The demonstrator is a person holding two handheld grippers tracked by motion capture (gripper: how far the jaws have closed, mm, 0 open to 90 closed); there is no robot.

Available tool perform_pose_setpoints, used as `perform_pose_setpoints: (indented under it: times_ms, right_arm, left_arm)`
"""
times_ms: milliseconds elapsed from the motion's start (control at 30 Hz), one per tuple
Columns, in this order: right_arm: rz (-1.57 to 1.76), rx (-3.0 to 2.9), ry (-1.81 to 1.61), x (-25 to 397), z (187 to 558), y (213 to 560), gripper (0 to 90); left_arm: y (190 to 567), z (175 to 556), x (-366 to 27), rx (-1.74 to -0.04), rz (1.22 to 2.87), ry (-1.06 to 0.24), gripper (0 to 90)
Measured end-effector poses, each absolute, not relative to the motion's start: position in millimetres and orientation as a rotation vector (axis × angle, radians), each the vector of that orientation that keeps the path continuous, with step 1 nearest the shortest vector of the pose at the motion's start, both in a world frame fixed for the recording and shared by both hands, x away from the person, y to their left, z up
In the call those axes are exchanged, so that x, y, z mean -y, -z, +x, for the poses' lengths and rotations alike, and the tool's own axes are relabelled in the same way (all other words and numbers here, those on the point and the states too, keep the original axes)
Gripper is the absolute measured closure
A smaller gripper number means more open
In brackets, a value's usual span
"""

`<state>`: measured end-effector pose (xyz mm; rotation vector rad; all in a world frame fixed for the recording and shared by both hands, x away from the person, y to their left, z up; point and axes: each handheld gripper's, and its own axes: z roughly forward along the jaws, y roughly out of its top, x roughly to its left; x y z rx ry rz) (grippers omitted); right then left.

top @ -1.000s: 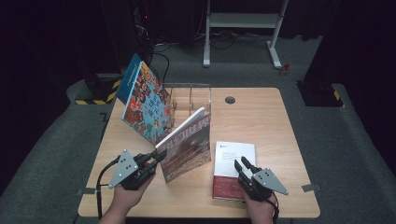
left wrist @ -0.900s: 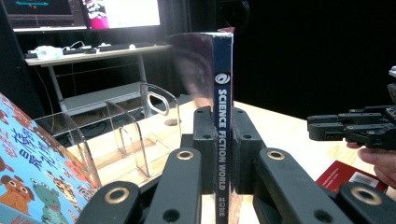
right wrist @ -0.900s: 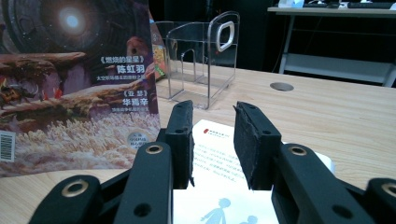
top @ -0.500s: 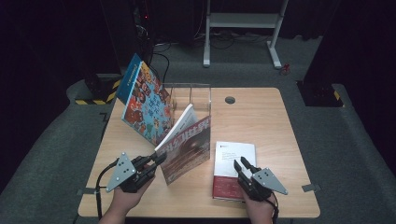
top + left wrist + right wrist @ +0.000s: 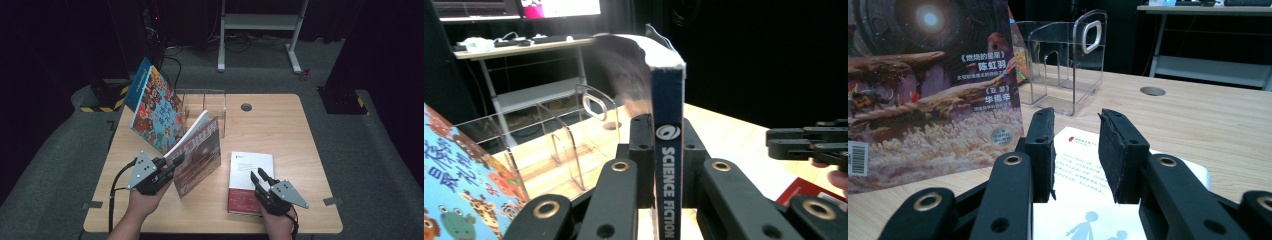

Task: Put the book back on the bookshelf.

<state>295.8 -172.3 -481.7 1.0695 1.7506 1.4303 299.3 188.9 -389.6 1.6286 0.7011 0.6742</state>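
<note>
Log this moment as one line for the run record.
left tongs: shut on magazine spine, held upright | right tongs: open, over white book lying flat | clear rack: holds nothing

Counter (image 5: 280, 125): rectangular, light wood grain, rounded corners, standing on grey carpet; one round grommet hole (image 5: 246, 107) near the far edge, right of centre.

Items resting on it:
- Clear acrylic book rack (image 5: 205, 107), upright dividers, far centre-left.
- Large illustrated children's book (image 5: 152, 112), blue cover, tilted, its lower edge on the counter just left of the rack.
- Science fiction magazine (image 5: 197, 155), standing on its lower edge near centre, leaning.
- White-and-red book (image 5: 250, 180), lying flat at the near right, well apart from the rack.
</note>
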Motion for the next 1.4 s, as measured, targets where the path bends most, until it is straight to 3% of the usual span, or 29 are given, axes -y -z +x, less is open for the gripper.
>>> perform_pose_setpoints:
  times_ms: [200,833,1400]
  right_arm:
    - [1.058,-1.762,-1.429,170,295,481,67.4]
    - [1.061,-1.819,-1.416,166,299,484,65.7]
    - [1.098,-1.860,-1.372,170,305,482,61.2]
  left_arm:
    - [386,297,-188,-0.712,1.664,-0.681,78.7]
    - [377,302,-187,-0.785,1.672,-0.598,83.2]
    - [381,301,-185,-0.798,1.622,-0.630,83.5]
